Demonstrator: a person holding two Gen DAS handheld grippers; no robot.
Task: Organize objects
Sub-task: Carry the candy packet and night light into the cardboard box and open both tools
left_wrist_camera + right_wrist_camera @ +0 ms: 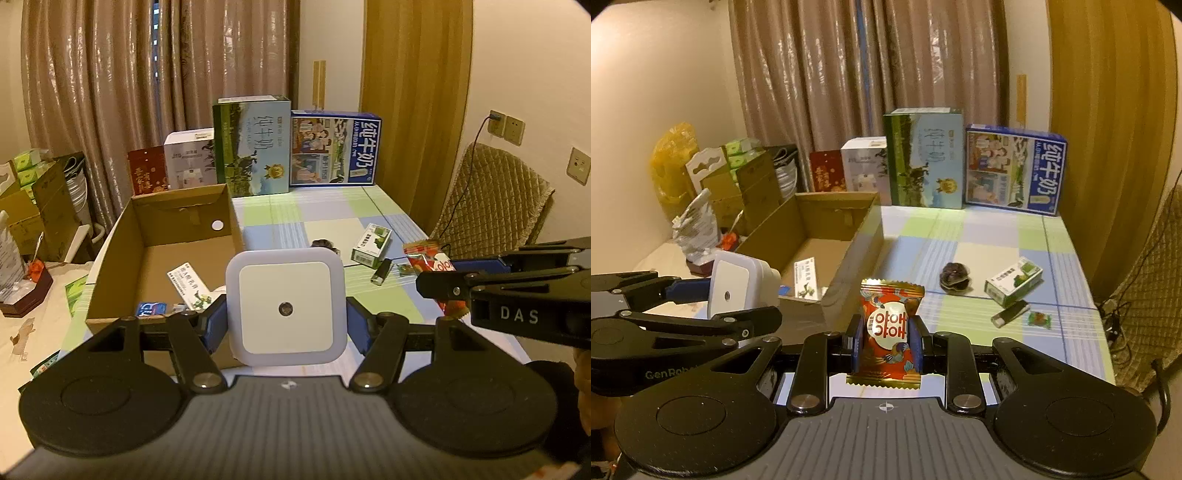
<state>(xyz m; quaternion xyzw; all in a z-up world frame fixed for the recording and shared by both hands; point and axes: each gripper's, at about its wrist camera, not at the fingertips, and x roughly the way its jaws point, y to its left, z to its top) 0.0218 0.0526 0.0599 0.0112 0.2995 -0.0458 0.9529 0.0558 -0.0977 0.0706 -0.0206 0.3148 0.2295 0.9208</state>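
Left wrist view has the left gripper (287, 325) clamped on a white square night light (287, 306) near the cardboard box (110, 273), best released low inside, while right wrist view shows the right gripper (885, 341) pinching a red snack packet (889, 328), due there next.

Table (979, 254) w/ checked cloth. Cardboard box (857, 243) at its left edge. Right of box: dark round thing (955, 278), small green carton (1014, 282), lighter (1010, 314), green candy (1039, 319). Behind box: milk cartons (1014, 170) upright.
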